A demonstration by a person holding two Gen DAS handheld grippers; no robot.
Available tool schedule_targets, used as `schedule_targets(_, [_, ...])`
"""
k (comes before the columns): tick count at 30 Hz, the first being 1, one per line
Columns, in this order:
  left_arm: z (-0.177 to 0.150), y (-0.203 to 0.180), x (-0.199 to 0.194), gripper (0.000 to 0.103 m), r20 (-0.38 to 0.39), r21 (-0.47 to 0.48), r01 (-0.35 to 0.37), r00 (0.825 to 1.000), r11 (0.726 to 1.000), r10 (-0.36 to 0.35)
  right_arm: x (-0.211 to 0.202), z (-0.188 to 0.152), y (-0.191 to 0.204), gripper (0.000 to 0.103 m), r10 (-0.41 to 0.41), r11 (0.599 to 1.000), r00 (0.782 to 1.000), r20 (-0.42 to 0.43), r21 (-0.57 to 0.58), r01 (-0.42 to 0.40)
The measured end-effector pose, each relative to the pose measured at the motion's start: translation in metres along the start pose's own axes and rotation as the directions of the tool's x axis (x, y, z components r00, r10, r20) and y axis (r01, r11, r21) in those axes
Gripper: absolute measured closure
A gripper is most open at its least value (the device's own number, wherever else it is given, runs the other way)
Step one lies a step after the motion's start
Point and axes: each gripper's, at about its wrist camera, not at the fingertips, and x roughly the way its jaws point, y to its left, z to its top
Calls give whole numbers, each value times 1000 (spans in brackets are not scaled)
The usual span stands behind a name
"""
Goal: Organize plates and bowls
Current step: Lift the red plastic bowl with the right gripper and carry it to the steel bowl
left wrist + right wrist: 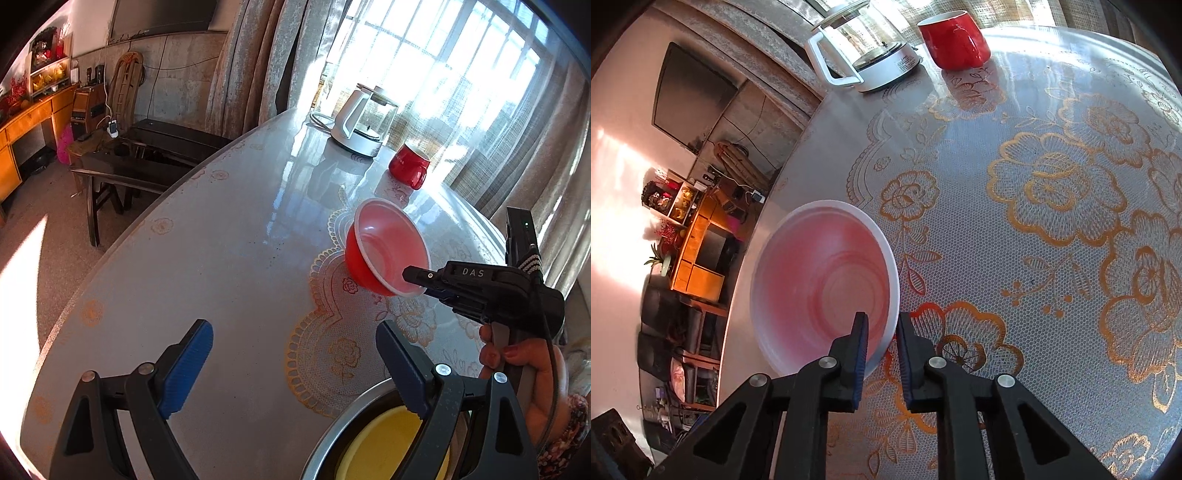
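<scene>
The right tongs are pinched shut on the near rim of the red bowl, which hangs tilted above the bench in the lower centre of the right wrist view; with so thin an edge grip, it could pivot or slip out when carried. The left tongs gape wide and empty over the steel bowl with a yellow bowl inside, at lower right. "DAS" is legible on the right tongs' body.

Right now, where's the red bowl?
The red bowl sits tilted on the lace-patterned table, right gripper clamped on its near rim; the red mug and kettle stand beyond it.
</scene>
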Motion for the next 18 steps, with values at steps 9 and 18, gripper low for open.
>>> schedule_targets(9, [35, -33, 31, 14, -42, 59, 79, 996, 995, -76, -12, -14, -9, 90, -18, 1000, 999, -31, -24, 18])
schedule_targets(18, [50, -64, 73, 36, -139, 147, 72, 989, 986, -52, -21, -19, -13, 90, -40, 999, 999, -28, -34, 39])
